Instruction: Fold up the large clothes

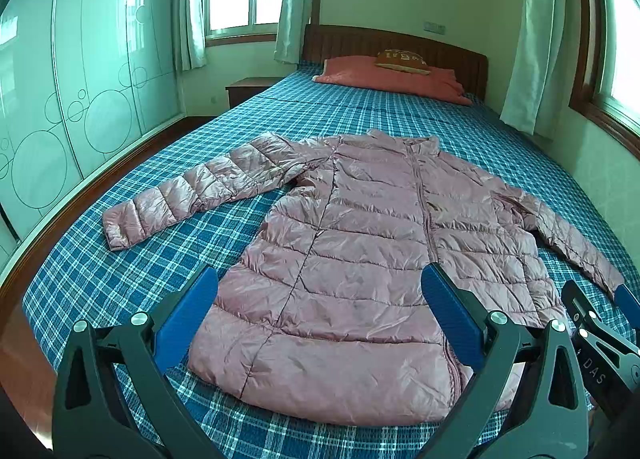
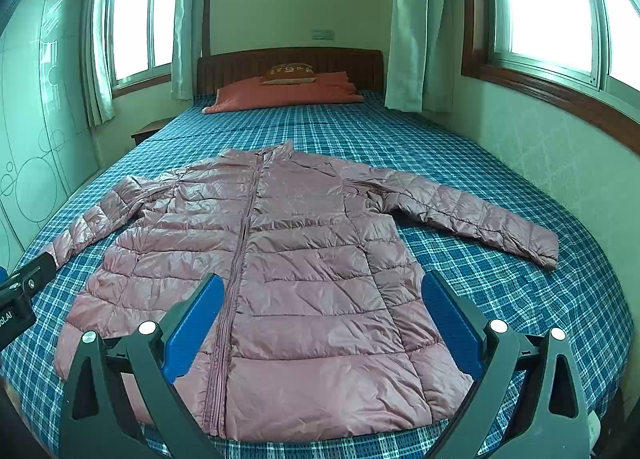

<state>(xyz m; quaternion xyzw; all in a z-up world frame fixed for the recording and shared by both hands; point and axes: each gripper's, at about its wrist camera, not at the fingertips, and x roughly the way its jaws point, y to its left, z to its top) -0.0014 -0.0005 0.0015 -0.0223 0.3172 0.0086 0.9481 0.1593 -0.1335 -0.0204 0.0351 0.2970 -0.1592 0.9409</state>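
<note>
A pink quilted puffer jacket (image 1: 352,259) lies flat, front up and zipped, on the bed with both sleeves spread out; it also shows in the right wrist view (image 2: 288,279). My left gripper (image 1: 320,299) is open and empty, held above the jacket's hem on its left half. My right gripper (image 2: 320,303) is open and empty, held above the hem on the right half. The right gripper's body (image 1: 600,339) shows at the right edge of the left wrist view, and the left gripper's body (image 2: 20,291) at the left edge of the right wrist view.
The bed has a blue plaid sheet (image 1: 120,279) and a wooden headboard (image 2: 288,63). A salmon folded blanket (image 2: 288,93) with a small brown pillow (image 2: 288,73) lies at the head. A glass-door wardrobe (image 1: 80,79) stands left, a wall with windows (image 2: 552,119) right.
</note>
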